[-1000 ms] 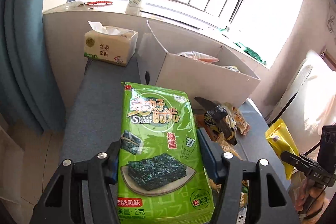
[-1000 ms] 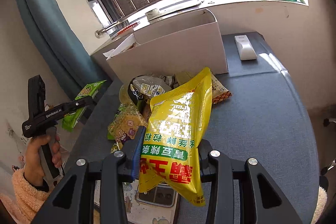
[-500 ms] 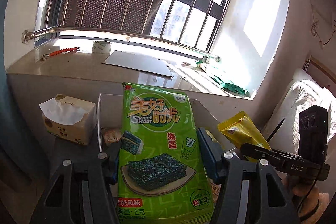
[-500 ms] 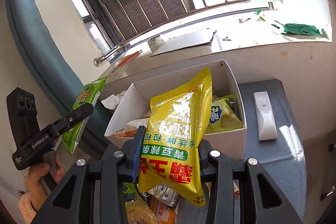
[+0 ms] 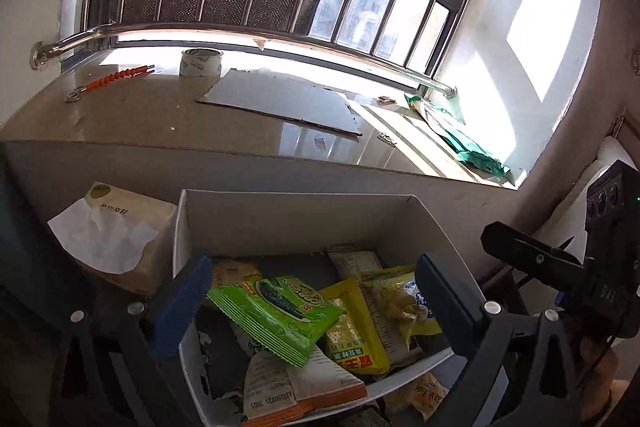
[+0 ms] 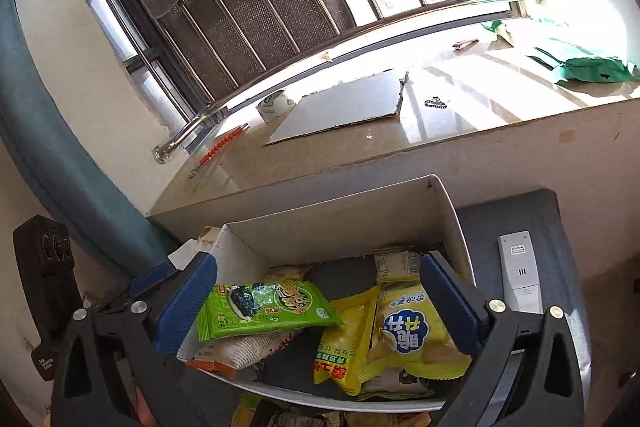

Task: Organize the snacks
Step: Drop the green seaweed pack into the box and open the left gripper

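A white cardboard box [image 5: 296, 223] [image 6: 344, 227] holds several snack packs. The green seaweed pack [image 5: 276, 315] [image 6: 264, 311] lies on top at the left inside it. The yellow snack bag [image 5: 352, 327] [image 6: 348, 339] lies beside it in the box. My left gripper [image 5: 316, 303] is open and empty, hovering over the box. My right gripper [image 6: 320, 307] is open and empty above the box too. The right gripper's body shows at the right edge of the left wrist view [image 5: 560, 267].
A tissue pack [image 5: 116, 239] stands left of the box. A white remote [image 6: 520, 271] lies on the grey surface right of the box. More snacks [image 5: 420, 399] lie in front of the box. The window ledge behind holds a cardboard sheet [image 5: 280, 99] and tape roll [image 5: 200, 63].
Both grippers opened and let go: the green seaweed pack and the yellow bag dropped into the box. Both grippers moved closer over the box.
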